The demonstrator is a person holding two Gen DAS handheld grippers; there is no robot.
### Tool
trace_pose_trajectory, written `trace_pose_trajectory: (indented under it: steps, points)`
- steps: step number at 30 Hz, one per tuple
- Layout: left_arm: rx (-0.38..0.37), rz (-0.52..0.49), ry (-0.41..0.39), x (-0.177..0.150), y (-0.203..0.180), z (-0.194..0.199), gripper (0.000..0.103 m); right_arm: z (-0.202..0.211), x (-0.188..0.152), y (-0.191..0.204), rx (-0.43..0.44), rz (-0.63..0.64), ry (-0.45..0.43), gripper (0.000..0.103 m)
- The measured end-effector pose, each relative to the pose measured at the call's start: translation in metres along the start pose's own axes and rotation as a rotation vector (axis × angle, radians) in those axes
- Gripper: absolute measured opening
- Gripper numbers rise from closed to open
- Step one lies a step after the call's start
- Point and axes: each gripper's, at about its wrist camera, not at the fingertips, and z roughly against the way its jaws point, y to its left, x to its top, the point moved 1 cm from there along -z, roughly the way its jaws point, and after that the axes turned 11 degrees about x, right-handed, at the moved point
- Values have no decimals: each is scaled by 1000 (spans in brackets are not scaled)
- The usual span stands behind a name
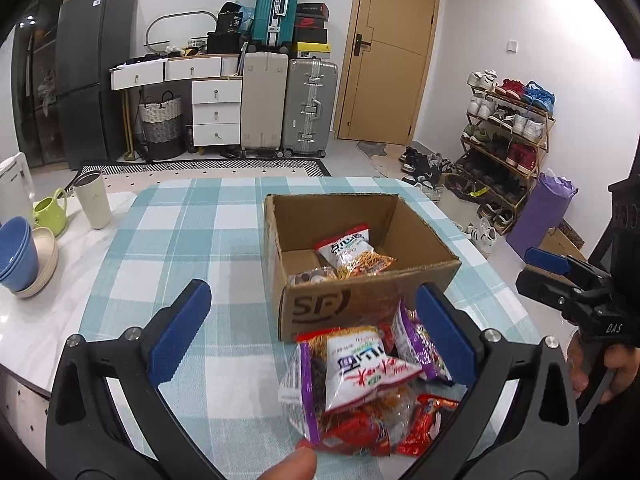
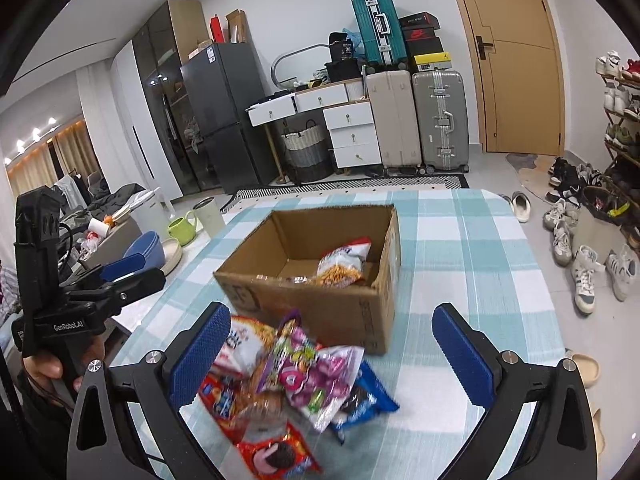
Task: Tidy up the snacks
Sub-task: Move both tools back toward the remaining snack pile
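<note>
we are looking at a brown cardboard box (image 1: pixel 372 300) that is standing open on the checked cloth (image 1: pixel 180 248) of the counter (image 1: pixel 32 328). inside the box a white and red noodle snack packet (image 1: pixel 352 250) is lying against the far side, and a smaller clear packet with round cookies (image 1: pixel 312 278) is lying just beside it, near the front wall. part of the box floor is showing bare.

in front of the box, touching its front wall, a pile of snack packets (image 2: pixel 288 380) is lying on the cloth. in the pile we are seeing a white noodle packet (image 1: pixel 360 364), a purple packet (image 2: pixel 312 372), a blue cookie packet (image 2: pixel 368 400) and a red one with a dark cookie printed on it (image 2: pixel 280 456).

we are holding the left gripper (image 1: pixel 316 328) wide open above the pile, with nothing pressed between its blue pads (image 1: pixel 180 328). the right gripper (image 2: pixel 332 356) is also standing wide open over the pile and is gripping nothing.

at the left edge of the counter some blue bowls (image 1: pixel 18 252) are sitting stacked in a cream bowl (image 1: pixel 46 260). beside them a green mug (image 1: pixel 52 210) and a cream tumbler (image 1: pixel 92 202) are standing upright; we cannot tell what is in them.
</note>
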Motion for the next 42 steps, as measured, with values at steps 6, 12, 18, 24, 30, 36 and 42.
trace_pose_trajectory:
  steps: [6,12,18,24,30,36,42]
  points:
    - [30,-1,19,-28,8,28,102,8,-25,9,-21,-39,35,103]
    - [69,-22,40,-57,9,44,102,7,-48,15,-24,-41,79,103]
    - [68,-18,72,-80,9,44,102,4,-62,16,-17,-46,93,103]
    - [57,-16,89,-91,5,31,102,-3,-78,21,-12,-19,133,103]
    - [48,-28,102,-99,0,23,102,-15,-95,27,-11,18,177,103]
    - [42,-36,127,-111,-1,12,102,-31,-105,20,0,-12,220,103]
    - [42,-29,157,-122,4,0,102,-48,-114,18,5,-3,271,103]
